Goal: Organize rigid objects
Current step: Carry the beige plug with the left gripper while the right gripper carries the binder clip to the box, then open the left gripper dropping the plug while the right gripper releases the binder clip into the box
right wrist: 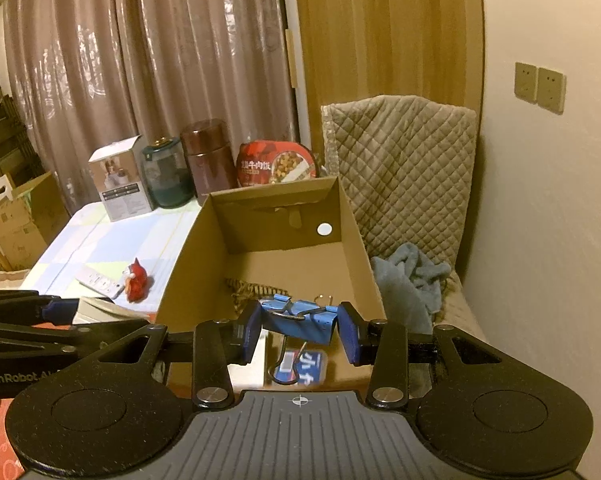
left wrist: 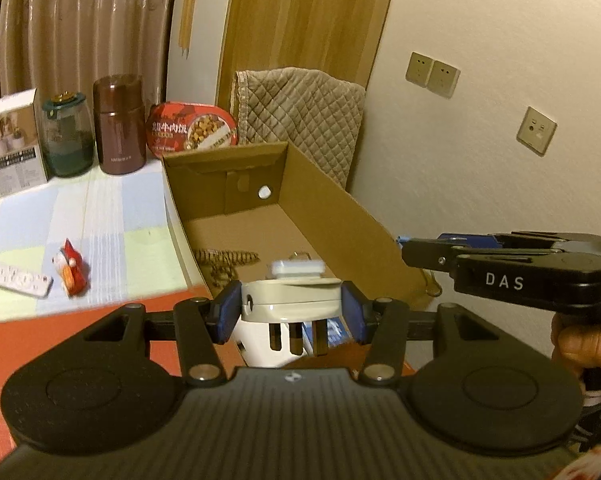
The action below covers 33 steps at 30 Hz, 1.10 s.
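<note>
Left gripper clamps a cream plastic plug adapter between its blue pads, metal prongs hanging below the fingers. Right gripper pinches a blue metal binder clip across its body — wire handles trailing under the fingers. Open brown cardboard box lies just beyond both sets of fingertips.

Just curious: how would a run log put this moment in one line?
left gripper: holds plug adapter | right gripper: holds blue binder clip | cardboard box: ahead
</note>
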### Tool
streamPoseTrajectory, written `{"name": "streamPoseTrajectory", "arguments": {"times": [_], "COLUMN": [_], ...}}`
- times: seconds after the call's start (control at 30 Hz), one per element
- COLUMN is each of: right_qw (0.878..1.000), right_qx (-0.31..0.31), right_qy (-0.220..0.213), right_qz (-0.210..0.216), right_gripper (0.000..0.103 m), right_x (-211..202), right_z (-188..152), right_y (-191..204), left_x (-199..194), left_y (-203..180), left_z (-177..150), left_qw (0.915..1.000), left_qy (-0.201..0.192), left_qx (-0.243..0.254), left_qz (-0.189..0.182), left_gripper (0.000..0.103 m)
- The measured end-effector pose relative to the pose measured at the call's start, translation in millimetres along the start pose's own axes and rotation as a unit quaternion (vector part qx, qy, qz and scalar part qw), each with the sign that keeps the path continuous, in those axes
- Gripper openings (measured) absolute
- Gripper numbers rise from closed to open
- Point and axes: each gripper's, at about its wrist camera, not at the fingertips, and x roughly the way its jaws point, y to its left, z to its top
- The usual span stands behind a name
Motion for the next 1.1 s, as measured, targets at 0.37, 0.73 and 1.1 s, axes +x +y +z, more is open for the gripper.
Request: {"name": "streamPoseTrajectory", "arguments": {"times": [0.37,0.73,1.1], "right_qw": [0.999,0.998,0.997], "right_qx": [0.022,0.009,-0.002], "right_qy": [0.028,0.053,0.067], "right_qz": [0.017,0.026,0.023], "right_gripper": [0.038,0.038,0.038], "right_x": [67,131,173], "right_z": [42,80,91], "right_y": [-22,-31,-32], "left_x": [64,122,166], "left_y": [32,50,69], "left_z": [57,94,105], "left_qw": [0.9999,0.9992,0.9982], "left_qy": [0.006,0.026,0.043], "left_qx": [-0.004,0.014,0.019], "left_qz": [0.013,0.027,0.037], "left_gripper": [0.048,0.048,0.048]}}
